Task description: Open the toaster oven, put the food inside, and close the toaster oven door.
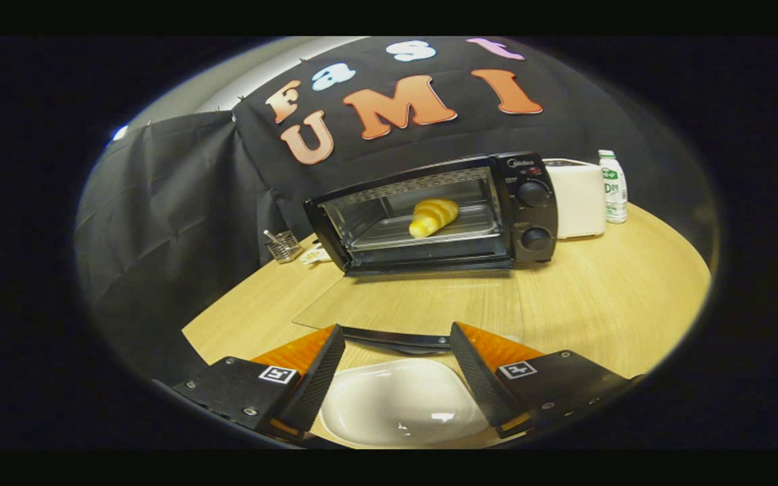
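While the tongs (397, 344) stand spread wide and grip nothing, a white dish (402, 401) lies between the fingers and the door's handle (396, 339) just ahead. Beyond, the croissant (433, 217) rests on the rack inside the open oven (436, 212) on the worktop (605, 290).

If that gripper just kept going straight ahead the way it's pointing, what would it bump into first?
Probably the toaster oven's lowered glass door, whose handle lies just beyond the open gripper. The croissant sits further on, inside the oven. Depth is hard to judge; the fingers may be passing above the door.
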`<state>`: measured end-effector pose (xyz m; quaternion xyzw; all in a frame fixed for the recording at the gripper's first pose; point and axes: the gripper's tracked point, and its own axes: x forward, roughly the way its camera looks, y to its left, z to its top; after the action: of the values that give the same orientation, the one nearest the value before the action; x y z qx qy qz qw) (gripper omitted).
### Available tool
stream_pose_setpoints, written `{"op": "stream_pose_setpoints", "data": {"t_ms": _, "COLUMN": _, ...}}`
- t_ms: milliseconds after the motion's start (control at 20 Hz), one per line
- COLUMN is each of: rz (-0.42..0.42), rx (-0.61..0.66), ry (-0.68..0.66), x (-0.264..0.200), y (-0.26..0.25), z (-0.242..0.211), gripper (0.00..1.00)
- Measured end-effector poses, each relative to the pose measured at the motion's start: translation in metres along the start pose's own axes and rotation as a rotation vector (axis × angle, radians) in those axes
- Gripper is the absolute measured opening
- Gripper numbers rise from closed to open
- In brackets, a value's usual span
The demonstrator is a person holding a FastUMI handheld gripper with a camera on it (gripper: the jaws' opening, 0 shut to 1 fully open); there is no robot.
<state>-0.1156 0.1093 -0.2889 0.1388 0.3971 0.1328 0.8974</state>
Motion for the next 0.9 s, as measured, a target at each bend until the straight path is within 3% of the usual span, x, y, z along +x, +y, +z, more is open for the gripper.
{"op": "stream_pose_setpoints", "data": {"t_ms": 400, "rz": -0.012, "rx": 0.047, "ry": 0.101, "x": 0.018, "y": -0.008, "z": -0.035, "gripper": 0.93}}
{"op": "stream_pose_setpoints", "data": {"t_ms": 650, "rz": -0.031, "rx": 0.053, "ry": 0.097, "x": 0.028, "y": -0.007, "z": -0.028, "gripper": 0.93}}
{"op": "stream_pose_setpoints", "data": {"t_ms": 900, "rz": -0.059, "rx": -0.079, "ry": 0.012, "x": 0.023, "y": -0.001, "z": -0.007, "gripper": 0.94}}
